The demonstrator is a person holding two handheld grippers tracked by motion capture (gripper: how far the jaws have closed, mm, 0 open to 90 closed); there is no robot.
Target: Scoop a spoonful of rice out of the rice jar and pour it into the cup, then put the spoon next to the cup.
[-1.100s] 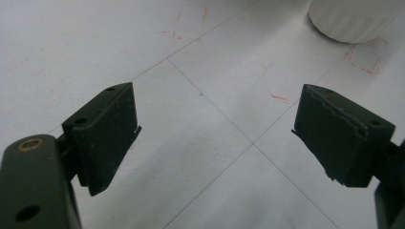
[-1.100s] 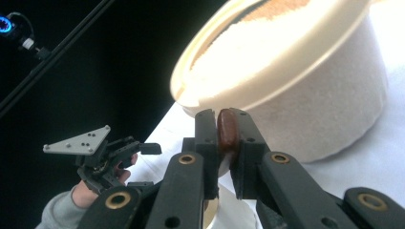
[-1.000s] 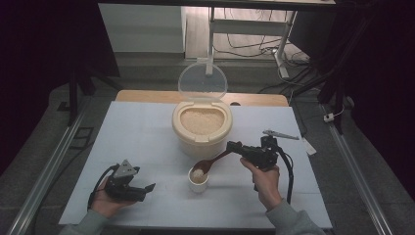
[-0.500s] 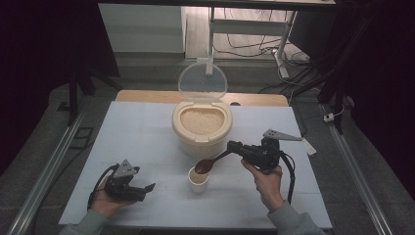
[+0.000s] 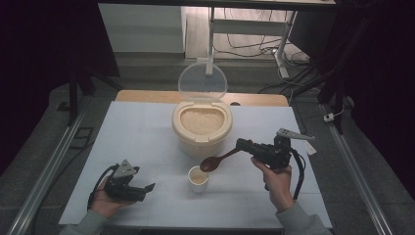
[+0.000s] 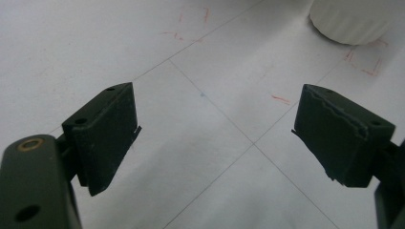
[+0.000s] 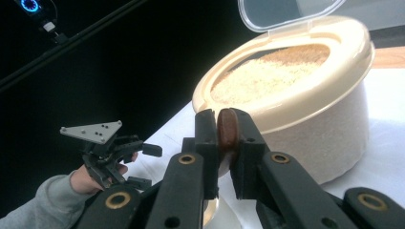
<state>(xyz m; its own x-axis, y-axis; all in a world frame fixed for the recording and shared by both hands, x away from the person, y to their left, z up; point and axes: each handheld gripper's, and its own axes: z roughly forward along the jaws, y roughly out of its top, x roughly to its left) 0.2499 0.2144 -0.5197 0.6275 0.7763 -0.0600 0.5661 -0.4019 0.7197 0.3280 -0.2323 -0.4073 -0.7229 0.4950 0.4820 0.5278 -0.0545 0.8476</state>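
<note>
A cream rice container [image 5: 201, 131] full of rice stands mid-table with its clear lid [image 5: 202, 81] up. In front of it sits a small white cup [image 5: 198, 179] with rice inside. My right gripper [image 5: 242, 145] is shut on the handle of a brown wooden spoon [image 5: 218, 159], whose bowl hovers just above and right of the cup. The right gripper view shows the spoon handle [image 7: 228, 130] pinched between the jaws, with the container [image 7: 305, 109] behind. My left gripper [image 5: 142, 190] rests open at the front left, holding nothing; its jaws stand wide apart [image 6: 215, 138] over bare table.
The white table mat [image 5: 142, 137] carries thin grid lines and red marks. The cup's base [image 6: 351, 21] appears at the top right of the left gripper view. A wooden strip runs along the table's far edge [image 5: 147, 95]. Metal rails flank both sides.
The right gripper has lifted the spoon off the cup's rim and drawn it slightly up and to the right. The left gripper has stayed put.
</note>
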